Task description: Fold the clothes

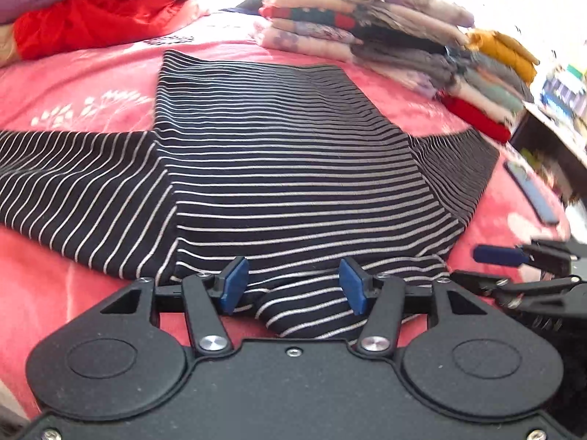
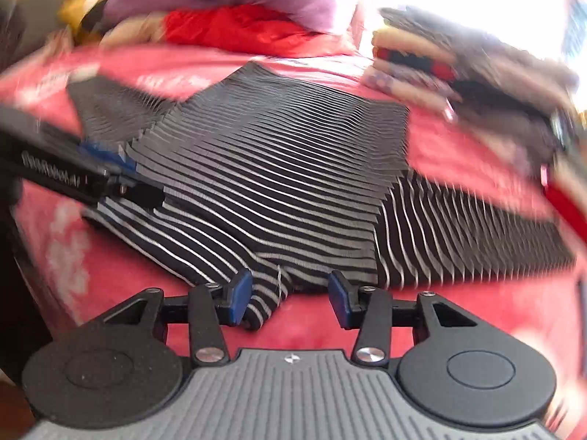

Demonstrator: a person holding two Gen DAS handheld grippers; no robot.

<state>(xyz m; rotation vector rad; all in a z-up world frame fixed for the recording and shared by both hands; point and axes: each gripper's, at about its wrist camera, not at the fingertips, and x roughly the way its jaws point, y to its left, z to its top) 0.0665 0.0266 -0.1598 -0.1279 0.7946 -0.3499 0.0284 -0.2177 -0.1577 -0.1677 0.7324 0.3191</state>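
both grippers stand with jaws apart over the near edge of the striped shirt (image 1: 286, 168). left gripper (image 1: 293, 286) has folded cloth lying between its blue pads, which stand clear of it and do not press. right gripper (image 2: 290, 295) has a bunched fold touching one pad, the other pad bare over the pink blanket (image 2: 477, 311). spread flat on that blanket, the shirt has sleeves out to both sides. beyond it sit a stack of folded clothes (image 1: 367, 25) and a red garment (image 1: 95, 18).
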